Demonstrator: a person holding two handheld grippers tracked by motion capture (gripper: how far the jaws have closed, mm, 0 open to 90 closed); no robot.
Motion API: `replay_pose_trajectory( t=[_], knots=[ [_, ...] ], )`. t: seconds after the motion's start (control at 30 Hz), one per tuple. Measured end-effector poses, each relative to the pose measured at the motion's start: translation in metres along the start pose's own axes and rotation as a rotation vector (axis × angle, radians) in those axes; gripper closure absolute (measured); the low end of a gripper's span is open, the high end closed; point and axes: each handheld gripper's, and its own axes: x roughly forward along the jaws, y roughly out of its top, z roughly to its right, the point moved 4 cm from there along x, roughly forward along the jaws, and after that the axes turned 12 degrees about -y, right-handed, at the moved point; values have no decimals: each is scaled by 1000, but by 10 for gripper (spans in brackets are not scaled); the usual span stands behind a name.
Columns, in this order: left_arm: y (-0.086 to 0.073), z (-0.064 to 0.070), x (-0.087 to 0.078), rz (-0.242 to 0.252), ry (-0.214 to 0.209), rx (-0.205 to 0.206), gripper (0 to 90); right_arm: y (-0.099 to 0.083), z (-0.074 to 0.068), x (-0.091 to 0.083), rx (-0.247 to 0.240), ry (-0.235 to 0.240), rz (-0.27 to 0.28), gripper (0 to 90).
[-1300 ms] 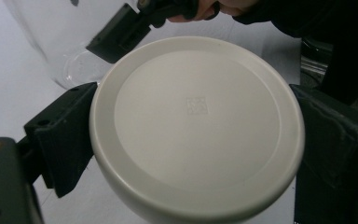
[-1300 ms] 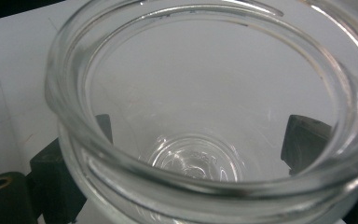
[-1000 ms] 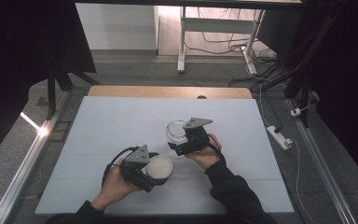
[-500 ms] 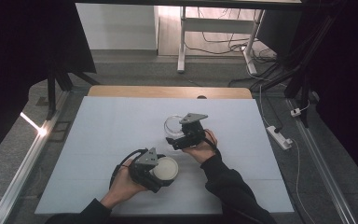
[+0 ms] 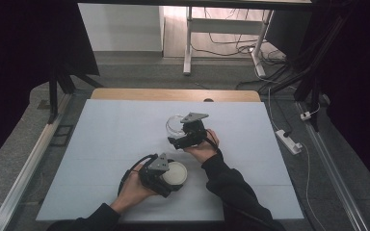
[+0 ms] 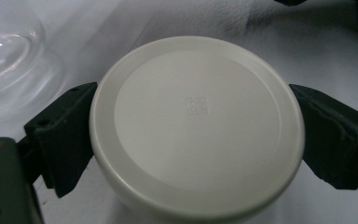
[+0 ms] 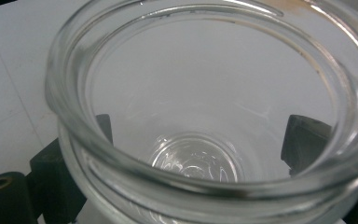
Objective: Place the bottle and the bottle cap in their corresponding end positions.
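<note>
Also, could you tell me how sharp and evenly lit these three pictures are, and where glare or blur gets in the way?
High view: evenly lit table, dark surroundings, and the glass jar is faint against it. Left gripper view: white lid fairly sharp with soft shading, while the jar at top left is blurred. Right gripper view: jar rim close and soft, with bright highlights along the glass.

We see the lid (image 5: pixel 176 174) between the left gripper's (image 5: pixel 166 177) jaws, near the table's (image 5: pixel 101 144) front. The jar (image 5: pixel 175 124) sits behind it, between the right gripper's (image 5: pixel 183 137) jaws.
</note>
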Motion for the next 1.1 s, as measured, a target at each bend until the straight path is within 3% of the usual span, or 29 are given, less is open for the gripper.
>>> replay_pose_trajectory(
  t=[0.83, 1.1],
  knots=[
    [-4, -20, 20, -76, 47, -27, 80, 2, 6, 23, 1, -35, -20, 65],
    [-5, -23, 27, -121, 56, -28, 79, -3, 7, 28, -14, -50, -28, 63]
  ],
)
